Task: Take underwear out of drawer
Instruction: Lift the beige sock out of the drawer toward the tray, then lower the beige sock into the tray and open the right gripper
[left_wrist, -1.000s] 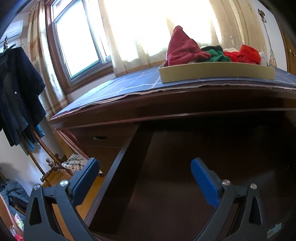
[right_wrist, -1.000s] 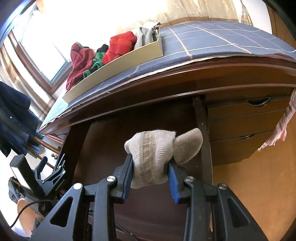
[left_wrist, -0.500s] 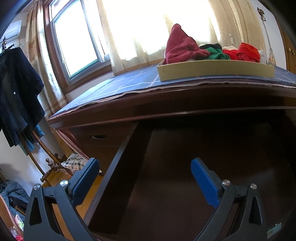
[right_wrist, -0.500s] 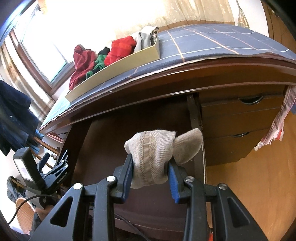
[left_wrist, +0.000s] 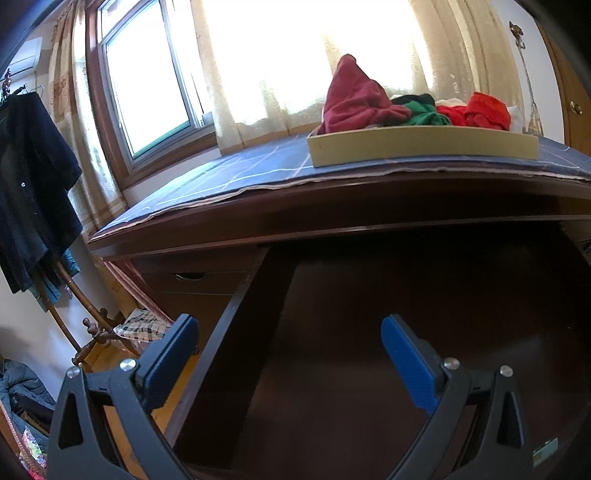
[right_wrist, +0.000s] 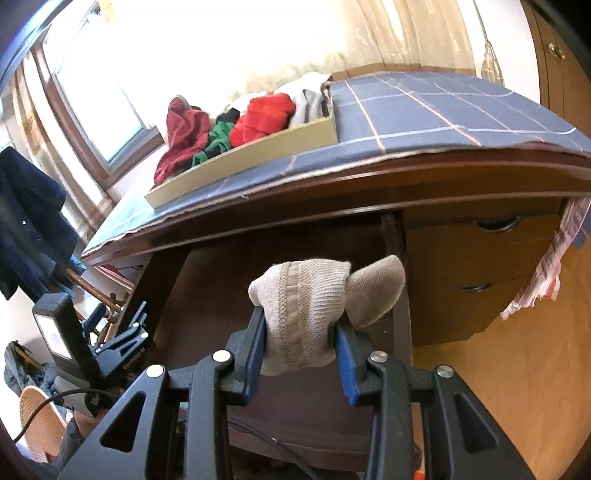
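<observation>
Now the right gripper is clenched on a bunched grey garment, holding it above the open drawer. Left of it, the left gripper has its jaws spread wide with nothing between them, over the drawer's left wall. Far off on the desk, a tray holds more clothes.

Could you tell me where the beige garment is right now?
The beige garment is clamped in the right gripper, above the open drawer, at the right wrist view's centre.
</observation>
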